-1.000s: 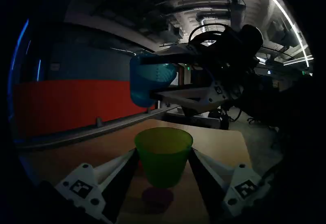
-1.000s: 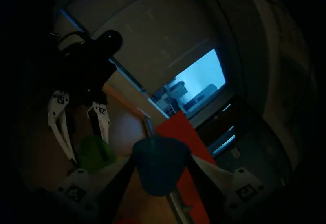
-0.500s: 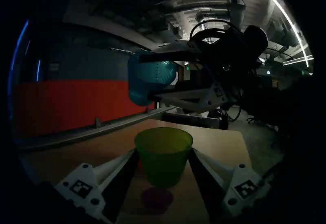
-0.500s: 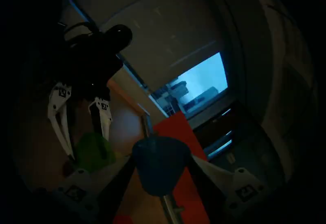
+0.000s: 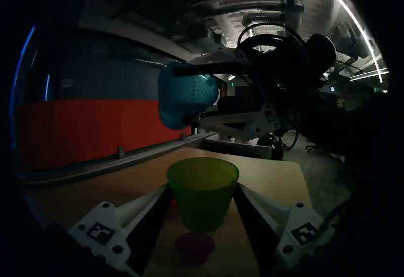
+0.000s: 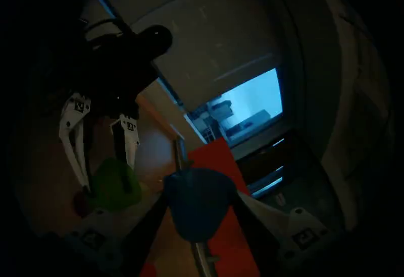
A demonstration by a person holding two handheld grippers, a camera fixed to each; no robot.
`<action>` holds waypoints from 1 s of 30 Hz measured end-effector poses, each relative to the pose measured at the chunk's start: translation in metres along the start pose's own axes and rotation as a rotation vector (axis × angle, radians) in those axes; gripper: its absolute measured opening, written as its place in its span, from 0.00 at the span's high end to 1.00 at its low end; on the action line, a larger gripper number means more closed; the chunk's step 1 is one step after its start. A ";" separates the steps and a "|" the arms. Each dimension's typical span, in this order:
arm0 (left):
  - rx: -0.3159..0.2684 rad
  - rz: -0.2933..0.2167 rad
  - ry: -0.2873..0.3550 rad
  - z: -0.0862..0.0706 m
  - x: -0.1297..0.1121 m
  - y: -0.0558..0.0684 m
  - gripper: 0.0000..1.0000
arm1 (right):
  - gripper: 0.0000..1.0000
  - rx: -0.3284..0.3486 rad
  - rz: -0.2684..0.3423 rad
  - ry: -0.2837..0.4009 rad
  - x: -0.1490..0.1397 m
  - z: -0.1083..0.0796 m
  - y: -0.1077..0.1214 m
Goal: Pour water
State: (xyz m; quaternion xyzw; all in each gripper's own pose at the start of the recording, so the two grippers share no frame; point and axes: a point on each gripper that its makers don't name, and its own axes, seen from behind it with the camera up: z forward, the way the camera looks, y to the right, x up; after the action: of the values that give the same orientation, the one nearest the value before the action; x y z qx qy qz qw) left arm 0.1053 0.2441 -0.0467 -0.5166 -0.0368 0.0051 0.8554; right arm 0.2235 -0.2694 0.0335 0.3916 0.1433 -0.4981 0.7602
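Observation:
In the left gripper view my left gripper point(image 5: 203, 196) is shut on a green cup point(image 5: 203, 192), held upright just above the wooden table point(image 5: 272, 176). Above it hangs a blue cup point(image 5: 186, 99), tipped on its side with its mouth facing this way, clamped in my right gripper point(image 5: 202, 93). In the right gripper view the same blue cup point(image 6: 198, 202) sits between my right gripper's point(image 6: 198, 207) fingers, bottom toward the camera. Lower left there, the green cup point(image 6: 114, 185) rests between the left gripper's white fingers point(image 6: 76, 146). No water is visible.
A small dark red object point(image 5: 194, 245) lies on the table under the green cup; it also appears as the red object point(image 6: 81, 202). A red wall panel point(image 5: 91, 125) and a metal rail point(image 5: 126, 157) run behind the table. The room is dim.
The blue cup has rolled further over in the right gripper, and the right gripper view has swung a little. The green cup stays put in the left gripper.

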 end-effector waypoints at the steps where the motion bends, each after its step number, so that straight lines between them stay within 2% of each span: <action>1: 0.000 0.001 0.000 0.000 0.000 0.000 0.16 | 0.03 0.000 -0.005 -0.001 0.000 0.000 0.000; 30: -0.008 0.011 -0.005 0.000 -0.001 0.004 0.16 | 0.03 -0.013 -0.061 -0.012 0.000 -0.001 0.003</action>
State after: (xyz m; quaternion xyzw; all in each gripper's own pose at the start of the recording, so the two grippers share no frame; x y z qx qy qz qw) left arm 0.1047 0.2463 -0.0501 -0.5202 -0.0361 0.0110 0.8532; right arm 0.2259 -0.2683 0.0341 0.3790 0.1541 -0.5226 0.7480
